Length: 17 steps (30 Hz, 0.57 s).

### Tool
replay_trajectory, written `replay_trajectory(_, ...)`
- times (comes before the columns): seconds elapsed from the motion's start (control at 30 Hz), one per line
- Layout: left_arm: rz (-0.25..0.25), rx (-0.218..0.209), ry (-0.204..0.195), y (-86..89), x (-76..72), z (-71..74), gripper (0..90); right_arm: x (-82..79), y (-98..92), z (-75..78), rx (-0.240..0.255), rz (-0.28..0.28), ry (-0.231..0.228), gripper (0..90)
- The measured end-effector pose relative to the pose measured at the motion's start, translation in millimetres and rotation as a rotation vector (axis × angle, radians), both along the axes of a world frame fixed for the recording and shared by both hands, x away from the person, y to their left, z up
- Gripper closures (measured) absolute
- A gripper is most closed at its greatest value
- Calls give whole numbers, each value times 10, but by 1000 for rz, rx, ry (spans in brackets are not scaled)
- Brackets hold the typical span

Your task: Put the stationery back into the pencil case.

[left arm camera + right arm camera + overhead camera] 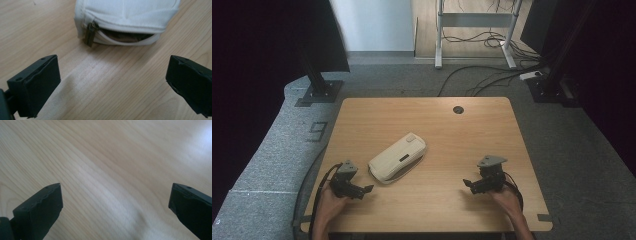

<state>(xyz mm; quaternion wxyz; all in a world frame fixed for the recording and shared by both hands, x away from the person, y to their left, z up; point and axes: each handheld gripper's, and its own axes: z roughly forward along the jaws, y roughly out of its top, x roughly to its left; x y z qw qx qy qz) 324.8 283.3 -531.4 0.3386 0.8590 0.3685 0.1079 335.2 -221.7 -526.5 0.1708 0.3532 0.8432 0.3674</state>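
A white zipped pouch (397,157) lies slantwise near the middle of the wooden table (452,130). In the left gripper view the pouch (125,15) lies just ahead of the jaws, its zip partly undone, a brass pull (90,33) hanging at the left end. My left gripper (365,190) rests at the table's front left, open, pointing right toward the pouch's near end, a short way off it. My right gripper (468,185) rests at the front right, open, pointing left over bare wood (110,175). Nothing sits between either pair of jaws.
A round cable hole (458,109) sits near the table's far edge. Beyond the table, on grey carpet, stand a black stand base (319,92) at the left, a white desk frame (477,30) with loose cables, and dark equipment (557,85) at the right.
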Motion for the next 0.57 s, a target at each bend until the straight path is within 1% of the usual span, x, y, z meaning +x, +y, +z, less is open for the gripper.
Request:
replay_trajectory(0.17, 11, 13, 1, 6, 3, -105, 0, -17, -73, -146, 25, -32, 19, 0)
replay_trajectory(0.2, 9, 15, 4, 6, 6, -126, 0, -19, -77, -175, 23, -36, 23, 0)
replay_trajectory(0.27, 13, 20, -14, 1, -2, -151, 0, -20, -79, -226, 11, -38, 34, 0)
replay_trajectory(0.33, 18, 28, -26, -9, -8, -160, 0, -20, -80, -270, 8, -38, 40, 0)
replay_trajectory(0.37, 21, 43, -34, -24, -13, -164, 0, -13, -79, -297, 1, -39, 50, 0)
replay_trajectory(0.47, 32, 44, -33, -38, -19, -163, 0, -13, -86, -297, 5, -40, 49, 0)
replay_trajectory(0.53, 52, 46, -35, -49, -35, -164, 0, -18, -87, -301, 4, -38, 51, 0)
replay_trajectory(0.57, 53, 46, -34, -50, -37, -165, 0, -17, -87, -299, 4, -38, 50, 0)
